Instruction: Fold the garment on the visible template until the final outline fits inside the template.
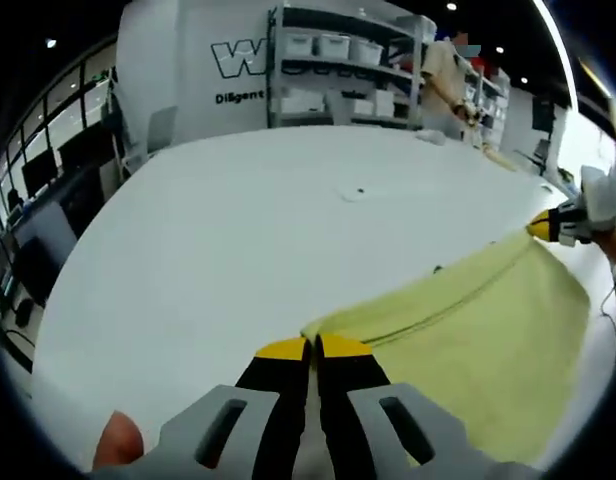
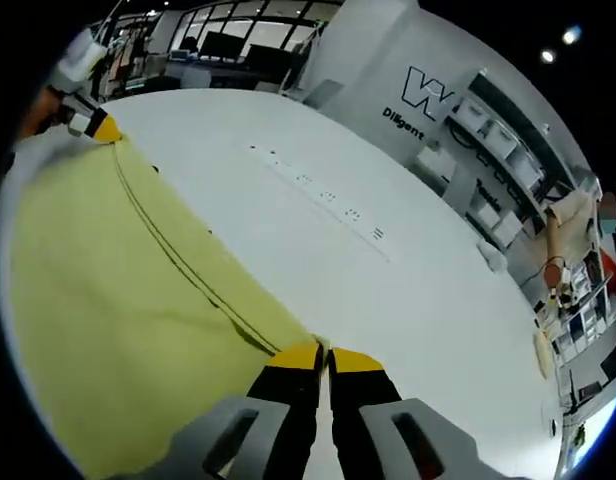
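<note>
I have the yellow garment [image 1: 468, 330] pinched at two corners of one hemmed edge, lying on the white table [image 1: 218, 250]. In the left gripper view my left gripper [image 1: 313, 347] has its yellow-tipped jaws pressed together on the near corner of the cloth. The right gripper [image 1: 550, 226] comes in from the right of that view, at the far end of the same hem, and it looks clamped on that corner. The right gripper view confirms this: its jaws are narrow, closed on the corner at the hem's end, and the left one sits at the far end of the garment.

Much of the garment is cut off. Its lower part runs out of both views, so I cannot make out its full outline or what kind of garment it is. I cannot pick out any template lines under or around the cloth; a row of small dark marks [image 2: 328, 197] on the table beyond the hem is too small to read.

Behind the table, a white wall [image 1: 188, 70] carries a large outlined "W" and below it smaller writing that begins "Diligent", the rest hidden by shelves [image 1: 343, 70] stacked with bins. A person [image 1: 443, 75] stands beside the shelves, partly cut off.
</note>
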### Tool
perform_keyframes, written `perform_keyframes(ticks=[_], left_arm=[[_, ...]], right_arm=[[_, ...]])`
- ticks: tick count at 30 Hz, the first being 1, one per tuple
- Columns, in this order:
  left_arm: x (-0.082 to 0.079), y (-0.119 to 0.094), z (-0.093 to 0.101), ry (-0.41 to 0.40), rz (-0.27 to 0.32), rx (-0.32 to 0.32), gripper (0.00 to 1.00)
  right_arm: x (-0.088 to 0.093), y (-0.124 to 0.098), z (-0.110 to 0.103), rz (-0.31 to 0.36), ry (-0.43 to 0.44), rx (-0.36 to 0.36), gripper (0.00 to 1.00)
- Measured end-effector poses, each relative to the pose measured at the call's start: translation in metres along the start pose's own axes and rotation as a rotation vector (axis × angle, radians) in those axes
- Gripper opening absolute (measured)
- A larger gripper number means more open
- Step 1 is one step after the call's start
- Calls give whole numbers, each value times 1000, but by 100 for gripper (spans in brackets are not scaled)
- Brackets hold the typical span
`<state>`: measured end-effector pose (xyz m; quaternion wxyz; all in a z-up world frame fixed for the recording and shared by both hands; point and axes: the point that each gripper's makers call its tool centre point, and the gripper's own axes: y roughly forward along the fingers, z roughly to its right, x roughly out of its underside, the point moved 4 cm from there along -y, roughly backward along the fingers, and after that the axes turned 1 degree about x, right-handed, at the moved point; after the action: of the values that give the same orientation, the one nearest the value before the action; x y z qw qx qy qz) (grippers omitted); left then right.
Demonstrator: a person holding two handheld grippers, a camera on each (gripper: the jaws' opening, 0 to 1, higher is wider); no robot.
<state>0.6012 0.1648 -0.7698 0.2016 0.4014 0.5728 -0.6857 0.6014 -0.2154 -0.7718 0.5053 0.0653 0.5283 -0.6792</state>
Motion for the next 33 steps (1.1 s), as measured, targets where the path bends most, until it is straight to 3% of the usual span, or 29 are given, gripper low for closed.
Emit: perform_keyframes(ticks=[3, 7, 16, 19, 22, 25, 27, 33], left_arm=[[0, -2, 3, 44, 5, -10, 0], [2, -2, 3, 55, 22, -15, 0], [1, 5, -1, 85, 92, -23, 0], [0, 4, -5, 81, 97, -46, 10], [1, 3, -5, 74, 95, -23, 9], [0, 1, -7, 92, 97, -51, 17], [-1, 0, -10, 81, 101, -69, 21], [-8, -11, -5, 74, 137, -62, 22]], right_arm=[[5, 1, -3, 12, -13, 13, 0], [5, 0, -2, 4, 16, 3, 0], [9, -2, -4, 51, 73, 37, 0], [8, -2, -4, 44, 68, 43, 0], [9, -3, -4, 50, 72, 43, 0], [9, -4, -3, 52, 75, 52, 0], [6, -6, 1, 61, 99, 75, 5], [0, -17, 10, 93, 88, 113, 8]])
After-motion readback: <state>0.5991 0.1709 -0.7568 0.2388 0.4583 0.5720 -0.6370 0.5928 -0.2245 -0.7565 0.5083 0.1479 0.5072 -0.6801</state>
